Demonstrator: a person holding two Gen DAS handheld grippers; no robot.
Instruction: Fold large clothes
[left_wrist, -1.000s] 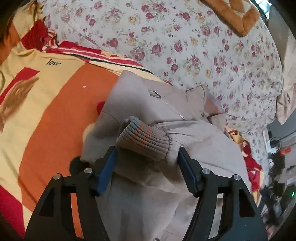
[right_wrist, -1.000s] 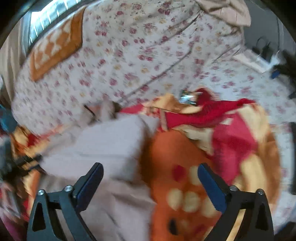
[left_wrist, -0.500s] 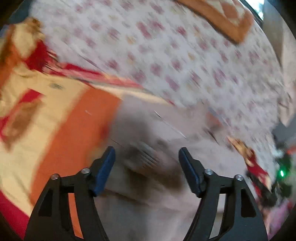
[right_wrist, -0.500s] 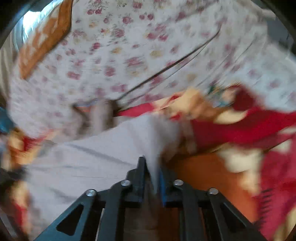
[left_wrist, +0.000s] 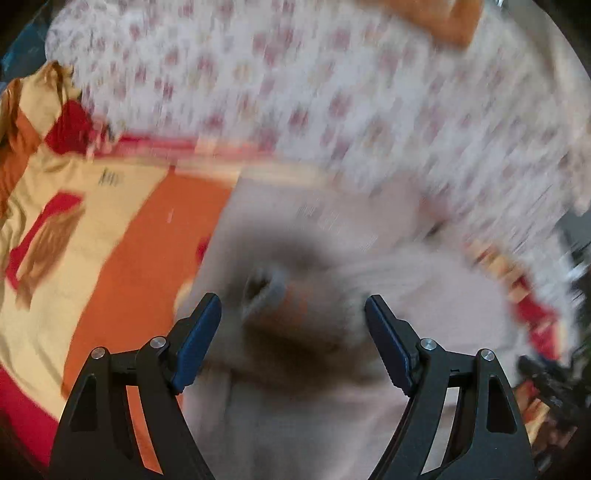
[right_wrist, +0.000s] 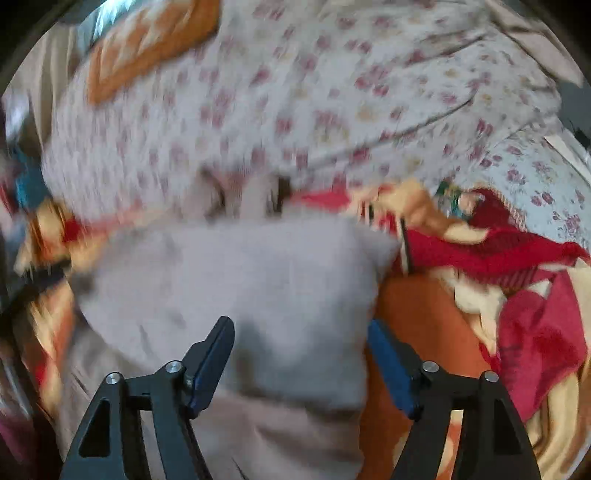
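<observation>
The grey jacket (left_wrist: 332, 369) lies on the orange blanket (left_wrist: 122, 266) on the bed, partly folded. The left tool (left_wrist: 291, 332) hangs open over the ribbed cuff (left_wrist: 264, 286) and grips nothing. The right tool (right_wrist: 301, 354) has just been opening; cloth lies between its jaws, but the pads do not press it. The sleeve fold looks done, so next comes a fresh grab at an edge. Only the left view shows the cuff; only the right shows the red blanket heap (right_wrist: 517, 258).
</observation>
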